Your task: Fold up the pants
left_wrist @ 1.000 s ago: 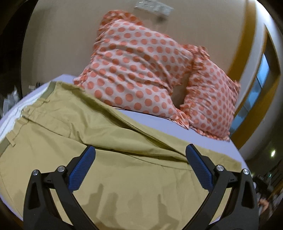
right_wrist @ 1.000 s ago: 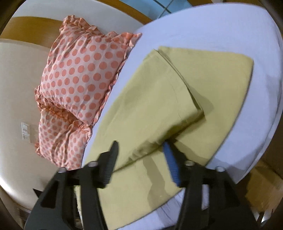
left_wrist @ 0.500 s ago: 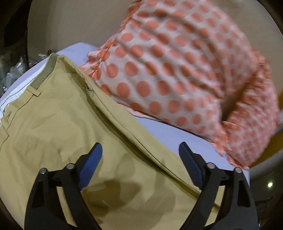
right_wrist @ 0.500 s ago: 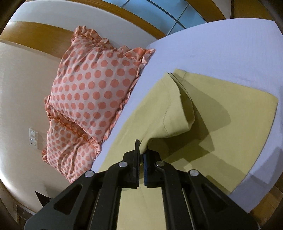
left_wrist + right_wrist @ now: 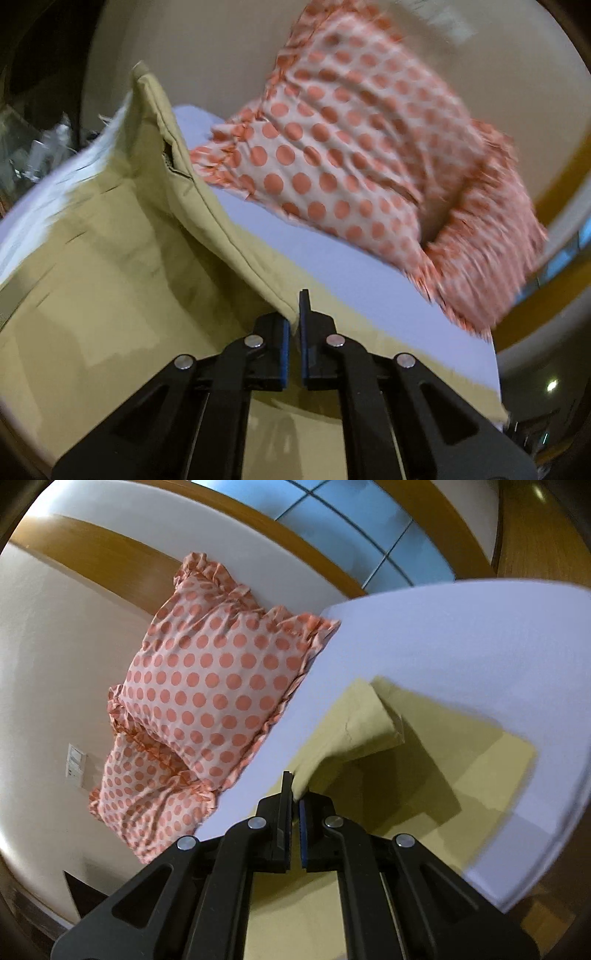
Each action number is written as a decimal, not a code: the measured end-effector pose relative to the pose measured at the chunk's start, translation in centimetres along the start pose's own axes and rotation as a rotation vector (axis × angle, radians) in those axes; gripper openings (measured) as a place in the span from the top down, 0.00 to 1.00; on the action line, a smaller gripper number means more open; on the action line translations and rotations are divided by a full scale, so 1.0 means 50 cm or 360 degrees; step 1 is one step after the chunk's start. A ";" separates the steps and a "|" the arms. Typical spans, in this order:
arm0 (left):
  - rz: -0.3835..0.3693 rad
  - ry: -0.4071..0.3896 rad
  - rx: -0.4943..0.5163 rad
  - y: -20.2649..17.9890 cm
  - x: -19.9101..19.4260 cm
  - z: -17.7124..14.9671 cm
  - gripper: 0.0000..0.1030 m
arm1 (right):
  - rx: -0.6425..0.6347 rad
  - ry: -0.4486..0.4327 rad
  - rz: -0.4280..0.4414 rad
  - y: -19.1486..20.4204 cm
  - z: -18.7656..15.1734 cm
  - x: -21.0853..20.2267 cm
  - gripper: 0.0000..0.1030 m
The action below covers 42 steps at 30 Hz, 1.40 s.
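Left wrist: pants [image 5: 110, 280] edge between both grippers' closed jaws.

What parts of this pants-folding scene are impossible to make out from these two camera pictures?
- Left wrist view: the polka-dot pillows are smeared by motion blur.
- Left wrist view: clutter at the far left edge is too dark and small to identify.
- Right wrist view: the pants near end is hidden behind the right gripper.
- Neither view shows the whole garment.

From the right wrist I saw bare bed [image 5: 461, 635] sheet open toward 1 o'clock. Polka-dot pillows [image 5: 207, 686] blocked 10 o'clock. From the left wrist, the lifted pants [image 5: 110, 258] walled off 10 o'clock.
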<state>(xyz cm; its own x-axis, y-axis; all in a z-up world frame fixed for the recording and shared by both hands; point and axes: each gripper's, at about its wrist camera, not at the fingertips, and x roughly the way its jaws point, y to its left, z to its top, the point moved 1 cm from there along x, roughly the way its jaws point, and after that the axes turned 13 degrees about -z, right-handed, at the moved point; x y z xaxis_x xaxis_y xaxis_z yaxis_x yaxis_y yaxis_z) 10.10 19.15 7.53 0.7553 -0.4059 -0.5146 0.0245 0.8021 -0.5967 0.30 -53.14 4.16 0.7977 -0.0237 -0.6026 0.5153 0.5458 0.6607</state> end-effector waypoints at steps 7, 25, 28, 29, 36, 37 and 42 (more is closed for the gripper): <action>0.0082 0.0102 0.0014 0.029 -0.099 -0.202 0.95 | -0.0054 0.0028 -0.0187 -0.057 -0.032 -0.010 0.96; 0.0222 -0.0382 0.0081 0.071 -0.246 -0.299 0.42 | -0.0189 -0.0289 -0.0531 -0.130 0.004 -0.025 0.36; 0.0225 -0.0395 0.0067 0.076 -0.249 -0.294 0.40 | -0.0235 -0.0270 -0.0468 -0.116 -0.024 -0.021 0.52; 0.0223 -0.0397 0.0070 0.076 -0.248 -0.293 0.39 | -0.0243 -0.0242 -0.0428 -0.114 -0.034 -0.016 0.59; 0.0178 -0.0396 0.0059 0.084 -0.234 -0.282 0.38 | -0.0389 -0.0265 -0.0332 -0.077 -0.080 0.000 0.96; 0.0173 -0.0402 0.0057 0.087 -0.234 -0.280 0.38 | -0.0393 -0.0286 -0.0305 -0.070 -0.075 0.003 0.97; 0.0184 -0.0463 0.0021 0.114 -0.251 -0.271 0.31 | -0.0614 -0.0328 -0.0017 0.094 -0.096 -0.013 0.97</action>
<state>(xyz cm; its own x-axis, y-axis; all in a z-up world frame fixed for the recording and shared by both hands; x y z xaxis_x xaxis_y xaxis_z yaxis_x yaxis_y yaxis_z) -8.09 22.87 2.27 0.9093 -0.1706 -0.3795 -0.0656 0.8419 -0.5356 0.70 -46.55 5.49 0.8589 -0.1762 -0.4808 0.4002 0.8168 0.4156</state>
